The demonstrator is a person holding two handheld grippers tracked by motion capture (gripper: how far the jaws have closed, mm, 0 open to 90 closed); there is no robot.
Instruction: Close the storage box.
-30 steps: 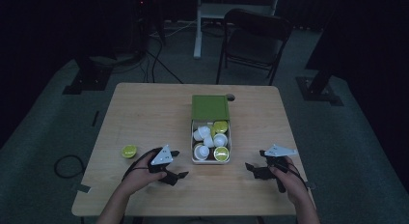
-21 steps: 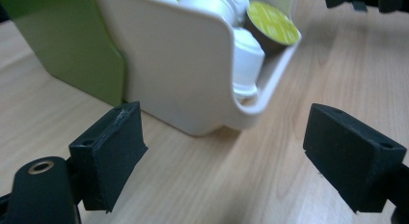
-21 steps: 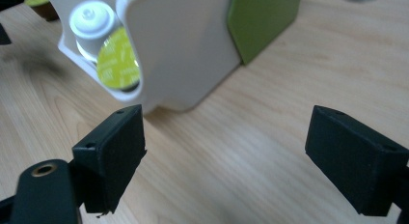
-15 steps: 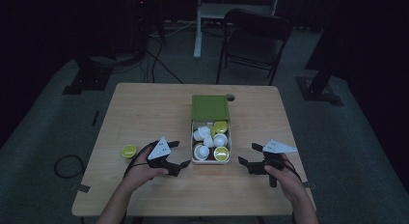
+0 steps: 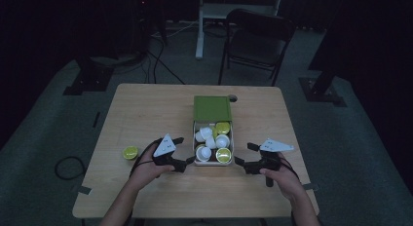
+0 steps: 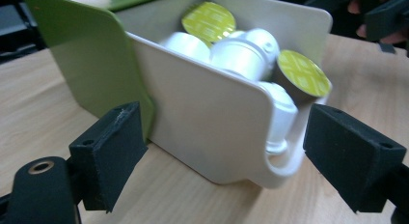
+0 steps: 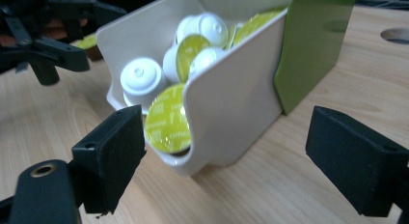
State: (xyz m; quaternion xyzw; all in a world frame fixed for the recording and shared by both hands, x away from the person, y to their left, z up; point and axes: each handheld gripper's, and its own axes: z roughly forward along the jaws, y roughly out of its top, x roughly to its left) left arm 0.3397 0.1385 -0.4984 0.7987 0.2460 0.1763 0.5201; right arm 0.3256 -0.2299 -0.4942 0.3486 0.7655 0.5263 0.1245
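At the near edge of the table point(image 5: 146, 197), the person's forearms enter the high view from below. The left tongs point(image 5: 184, 152) sit just to the left of the capsule box point(image 5: 213, 160), with the jaws apart and nothing between the pads. In the left gripper view, the two black jaws stand wide on either side of the box's near corner and do not touch it. The right tongs point(image 5: 246, 154) sit just to the right of the box, jaws likewise spread and empty. In the right gripper view, the jaws frame the box's cut-away front corner without contact.

The capsule box rests on the table between the two tongs, near the table's centre. Its white tray is drawn forward out of the green sleeve point(image 5: 212, 108), which covers the far part. The tray holds a loose pile of coffee capsules point(image 5: 210, 141), white-bodied with yellow-green foil lids. Some lie lid-up and others on their sides.

One single capsule point(image 5: 130, 152) lies lid-up on the table, well to the left of the left tongs.

Beyond the table, on the dark floor, stands a black folding chair point(image 5: 255, 38).
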